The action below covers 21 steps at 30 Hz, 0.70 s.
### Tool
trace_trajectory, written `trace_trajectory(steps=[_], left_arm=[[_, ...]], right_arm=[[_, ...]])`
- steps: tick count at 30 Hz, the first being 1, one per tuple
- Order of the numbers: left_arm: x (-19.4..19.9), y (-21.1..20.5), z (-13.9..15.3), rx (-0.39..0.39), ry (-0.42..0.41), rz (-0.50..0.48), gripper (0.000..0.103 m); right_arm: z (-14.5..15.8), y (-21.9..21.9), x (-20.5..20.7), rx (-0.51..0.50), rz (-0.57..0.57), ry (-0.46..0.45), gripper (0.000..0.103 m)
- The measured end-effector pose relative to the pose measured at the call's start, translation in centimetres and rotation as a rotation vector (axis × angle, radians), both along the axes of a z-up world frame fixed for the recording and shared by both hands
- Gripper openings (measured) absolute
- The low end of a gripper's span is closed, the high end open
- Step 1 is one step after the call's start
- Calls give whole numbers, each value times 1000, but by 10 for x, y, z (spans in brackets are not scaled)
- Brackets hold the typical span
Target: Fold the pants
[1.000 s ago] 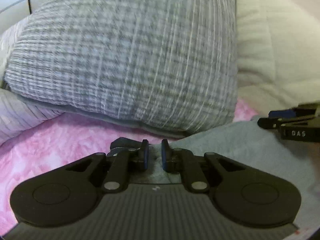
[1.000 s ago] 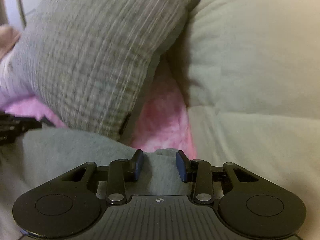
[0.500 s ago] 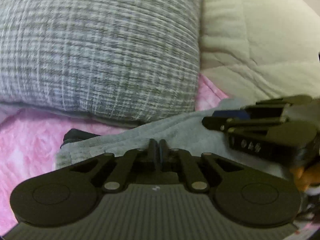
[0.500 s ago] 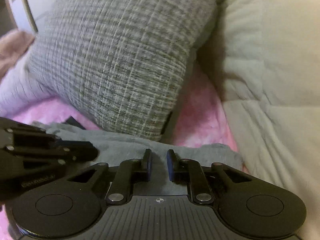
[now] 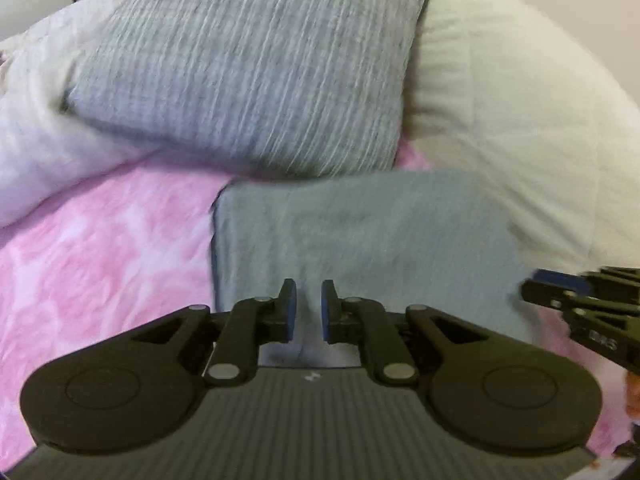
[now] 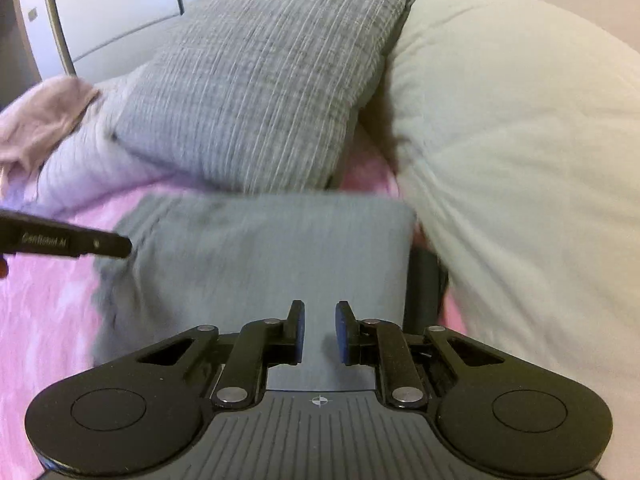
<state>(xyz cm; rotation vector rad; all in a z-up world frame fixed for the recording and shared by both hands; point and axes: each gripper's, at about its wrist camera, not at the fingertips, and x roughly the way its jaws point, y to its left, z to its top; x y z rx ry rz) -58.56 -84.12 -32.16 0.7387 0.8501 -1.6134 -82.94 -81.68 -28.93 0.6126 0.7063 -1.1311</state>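
The grey pants [image 5: 360,232] lie folded into a flat rectangle on the pink sheet [image 5: 100,260], just in front of the grey striped pillow [image 5: 256,72]. My left gripper [image 5: 306,304] hovers over their near edge. Its jaws are opening to a narrow gap, and only the cloth lying below shows through it. My right gripper [image 6: 319,328] hangs over the pants [image 6: 260,256] near their right side, its pads a little apart and gripping nothing. Each gripper shows in the other's view: the right gripper [image 5: 532,284] at the right edge, the left gripper [image 6: 120,246] at the left edge.
A cream duvet [image 6: 520,140] bulges along the right, against the pants' right edge. A dark object [image 6: 424,288] pokes out between them. A white quilt [image 5: 32,140] and a pale pink cloth [image 6: 40,112] lie at the left. White cupboard doors [image 6: 112,8] stand behind.
Both grippers have drawn back and up from the pants' far edge by the pillow. The left pads, pressed together half a second ago, have parted, and the pants now lie flat, let go.
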Motion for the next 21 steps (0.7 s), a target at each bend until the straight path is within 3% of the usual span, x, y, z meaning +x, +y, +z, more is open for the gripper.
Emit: trace_trajectory(steps=[4, 7, 10, 11, 12, 14, 21], left_arm=[[-4, -2, -24, 6, -75, 12, 8], [-1, 4, -20, 9, -68, 39, 8], [-1, 15, -1, 41, -79, 63, 9], [-1, 22, 9, 42, -80, 73, 10], [-1, 29, 20, 48, -75, 80, 17], [-1, 46, 43, 61, -57, 95, 28], [-8, 115, 122, 83, -33, 100, 42]], right_arm=[[-44, 4, 13, 109, 16, 72, 13], [-48, -5, 14, 136, -1, 62, 13], [-28, -4, 10, 176, -34, 36, 14], [-19, -1, 8, 174, -36, 22, 20], [-7, 4, 6, 174, -35, 6, 27], [16, 16, 4, 175, -46, -21, 59], [93, 70, 3, 173, -59, -109, 63]])
